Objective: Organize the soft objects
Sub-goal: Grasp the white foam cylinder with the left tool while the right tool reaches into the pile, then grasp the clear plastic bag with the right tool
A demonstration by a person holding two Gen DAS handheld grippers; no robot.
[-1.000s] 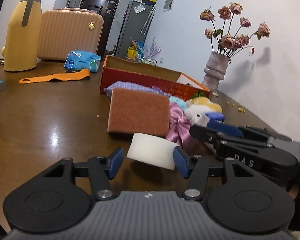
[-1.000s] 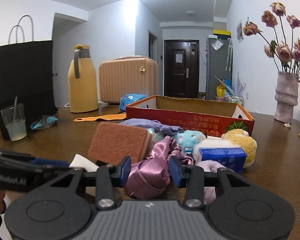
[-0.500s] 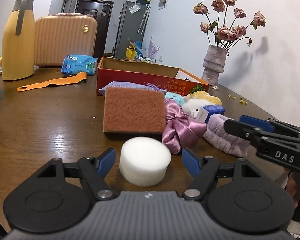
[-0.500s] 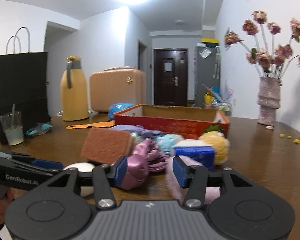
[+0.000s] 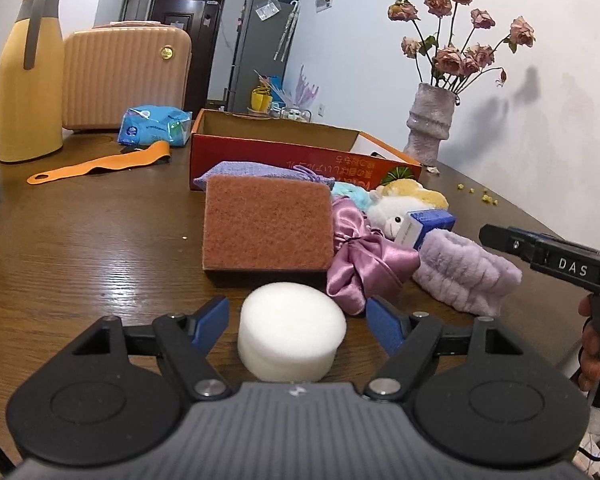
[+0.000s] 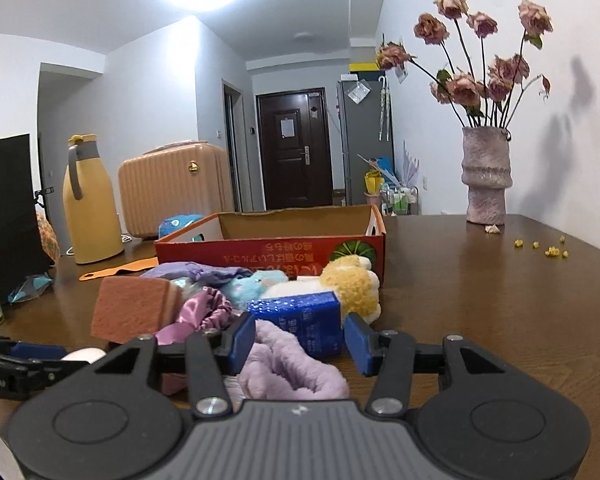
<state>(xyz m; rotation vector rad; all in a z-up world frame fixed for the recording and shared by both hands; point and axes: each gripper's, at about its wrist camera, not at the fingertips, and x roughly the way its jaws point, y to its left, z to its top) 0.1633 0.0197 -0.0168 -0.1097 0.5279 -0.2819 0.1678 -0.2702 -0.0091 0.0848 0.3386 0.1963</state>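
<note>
Sponge puck [image 5: 291,330], white and round, sits low centre in the left wrist frame, flat on the table [image 5: 100,248] between the spread jaws of the left gripper [image 5: 296,326], touching neither pad, so the left hand is nearer. Right gripper [image 6: 298,344] gapes over the lilac fuzzy band [image 6: 292,372], lower centre. Only the right view shows the red box [image 6: 268,250] open and seemingly bare inside; there the puck is a sliver at lower left.

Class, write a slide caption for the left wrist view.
Open left gripper straddles a white sponge before a pile of soft things.
</note>
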